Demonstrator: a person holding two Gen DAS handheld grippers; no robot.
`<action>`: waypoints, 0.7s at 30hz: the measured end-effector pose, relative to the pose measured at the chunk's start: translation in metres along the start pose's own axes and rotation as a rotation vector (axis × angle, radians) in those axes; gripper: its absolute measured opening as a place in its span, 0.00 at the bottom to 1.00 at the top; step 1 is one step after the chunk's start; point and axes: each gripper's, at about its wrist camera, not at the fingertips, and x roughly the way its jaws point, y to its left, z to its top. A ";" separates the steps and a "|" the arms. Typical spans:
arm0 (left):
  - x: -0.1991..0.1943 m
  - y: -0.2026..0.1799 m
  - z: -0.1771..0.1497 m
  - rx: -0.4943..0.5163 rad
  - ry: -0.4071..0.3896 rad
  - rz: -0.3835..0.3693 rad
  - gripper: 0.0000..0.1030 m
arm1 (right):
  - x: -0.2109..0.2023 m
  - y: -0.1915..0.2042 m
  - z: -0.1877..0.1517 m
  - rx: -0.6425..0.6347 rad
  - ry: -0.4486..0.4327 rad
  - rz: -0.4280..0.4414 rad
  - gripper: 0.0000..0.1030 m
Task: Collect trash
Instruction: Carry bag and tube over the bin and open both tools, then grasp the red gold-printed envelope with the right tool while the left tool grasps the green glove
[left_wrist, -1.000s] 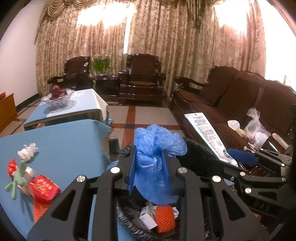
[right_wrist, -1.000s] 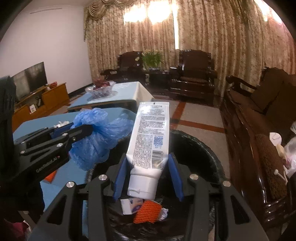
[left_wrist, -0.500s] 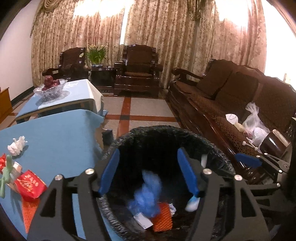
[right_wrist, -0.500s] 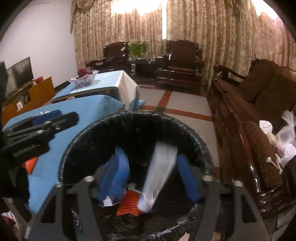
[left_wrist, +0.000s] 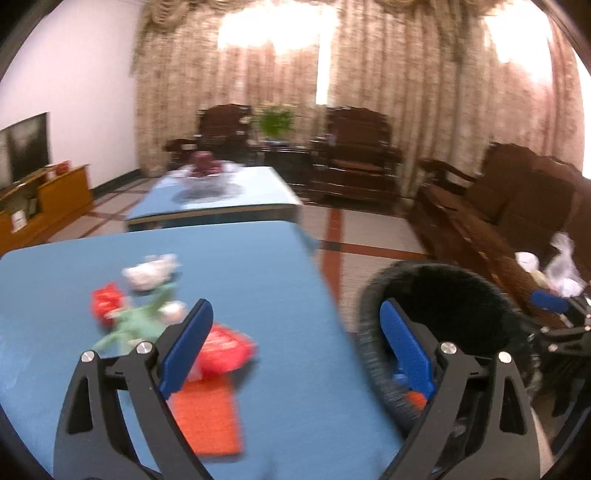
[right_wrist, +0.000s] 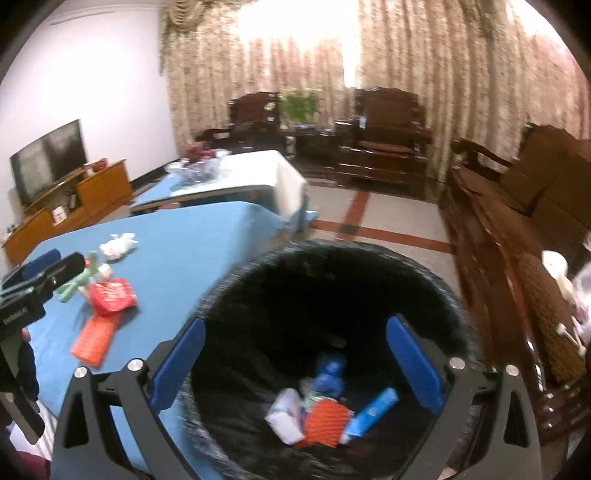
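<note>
The near table (left_wrist: 240, 266) wears a smooth, matt blue cloth. On it lies an orange mesh piece (left_wrist: 207, 421) with a rough, netted look, a glossy red plastic packet (left_wrist: 221, 349) and a crumpled white tissue (right_wrist: 118, 243), soft like paper. The bin (right_wrist: 332, 266) is lined with thin black plastic film, creased and faintly shiny; inside, a blue tube (right_wrist: 373, 410) looks like smooth plastic. The left gripper (left_wrist: 291, 347) and right gripper (right_wrist: 295, 365) have matt black plastic arms, blue pads and bright metal screw heads. The sofa (left_wrist: 517, 206) is dark polished wood; the curtains (right_wrist: 424, 74) are heavy patterned cloth.
</note>
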 end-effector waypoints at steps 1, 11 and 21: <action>-0.006 0.012 -0.002 -0.011 -0.005 0.028 0.87 | 0.002 0.011 0.002 -0.014 -0.003 0.021 0.94; -0.041 0.109 -0.021 -0.115 0.004 0.238 0.87 | 0.038 0.116 0.013 -0.140 0.016 0.219 0.94; -0.040 0.153 -0.034 -0.157 0.033 0.309 0.87 | 0.086 0.180 0.015 -0.222 0.066 0.330 0.94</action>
